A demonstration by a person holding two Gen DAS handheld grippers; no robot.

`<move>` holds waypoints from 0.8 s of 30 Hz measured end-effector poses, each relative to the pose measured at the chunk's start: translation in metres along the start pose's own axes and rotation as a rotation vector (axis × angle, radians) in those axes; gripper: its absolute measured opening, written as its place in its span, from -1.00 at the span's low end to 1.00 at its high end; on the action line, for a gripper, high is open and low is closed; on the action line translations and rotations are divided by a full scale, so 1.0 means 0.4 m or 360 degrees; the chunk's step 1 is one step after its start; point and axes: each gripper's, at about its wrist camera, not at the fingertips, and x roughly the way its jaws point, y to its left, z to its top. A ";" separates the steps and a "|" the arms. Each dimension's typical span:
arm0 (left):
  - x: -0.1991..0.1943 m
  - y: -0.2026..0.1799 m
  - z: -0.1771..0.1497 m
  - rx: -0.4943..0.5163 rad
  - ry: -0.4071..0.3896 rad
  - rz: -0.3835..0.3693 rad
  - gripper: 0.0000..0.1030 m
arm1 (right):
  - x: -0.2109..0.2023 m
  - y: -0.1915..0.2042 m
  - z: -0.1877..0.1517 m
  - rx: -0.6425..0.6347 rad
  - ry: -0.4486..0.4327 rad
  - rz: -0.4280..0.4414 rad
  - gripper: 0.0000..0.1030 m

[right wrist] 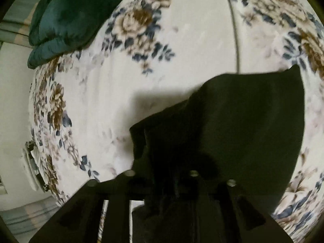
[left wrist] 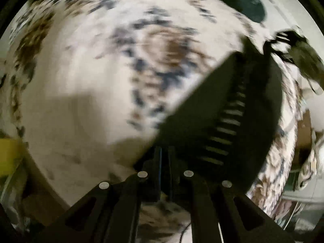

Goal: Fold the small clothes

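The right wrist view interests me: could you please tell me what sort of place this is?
Probably a bedroom. A floral bedsheet covers the whole work surface like a bed, a dark green quilted blanket lies bunched at its far edge, and the black garment lies on it.

Left wrist feed is heavily motion-smeared; the floral bedspread [left wrist: 81, 70] streaks into blotches and I can't resolve edges. Right wrist feed is sharper, only soft toward the rim. Dim, warm indoor light in both. The dark cloth [right wrist: 232, 125] reads near-black, throwing a soft shadow leftward. Fisheye bends everything, corners vignetted black.
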 end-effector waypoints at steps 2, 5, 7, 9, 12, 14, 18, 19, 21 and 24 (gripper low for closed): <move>-0.002 0.029 0.017 -0.0025 0.0025 -0.0010 -0.79 | -0.004 0.000 -0.027 -0.0017 0.0035 0.0053 -0.08; -0.014 0.018 0.024 0.0006 0.0037 -0.0061 -0.61 | -0.051 -0.022 -0.110 -0.0048 0.0050 0.0076 -0.03; -0.019 -0.025 0.027 0.0085 0.0034 -0.0109 -0.38 | -0.091 -0.057 -0.201 -0.0069 0.0068 0.0076 0.01; -0.014 -0.070 0.028 0.0169 0.0044 -0.0144 0.06 | -0.116 -0.101 -0.278 -0.0060 0.0088 0.0074 0.04; 0.023 -0.158 0.022 0.0297 0.0097 -0.0212 0.15 | -0.144 -0.199 -0.413 -0.0022 0.0093 0.0027 0.04; 0.063 -0.218 0.010 0.0397 0.0136 -0.0206 0.15 | -0.143 -0.270 -0.501 0.0012 0.0088 -0.0039 0.04; 0.140 -0.323 -0.036 0.0676 0.0099 -0.0022 -0.51 | -0.095 -0.399 -0.649 0.0143 0.0144 -0.0110 0.04; 0.150 -0.329 -0.040 0.0715 0.0090 0.0026 -0.93 | -0.081 -0.424 -0.680 0.0173 0.0160 -0.0124 0.04; 0.145 -0.306 -0.029 0.0700 0.0072 0.0055 -0.92 | -0.062 -0.461 -0.731 0.0218 0.0178 -0.0120 0.04; 0.096 -0.223 0.013 0.0637 -0.0014 0.0139 -0.92 | -0.058 -0.481 -0.768 0.0220 0.0178 -0.0119 0.04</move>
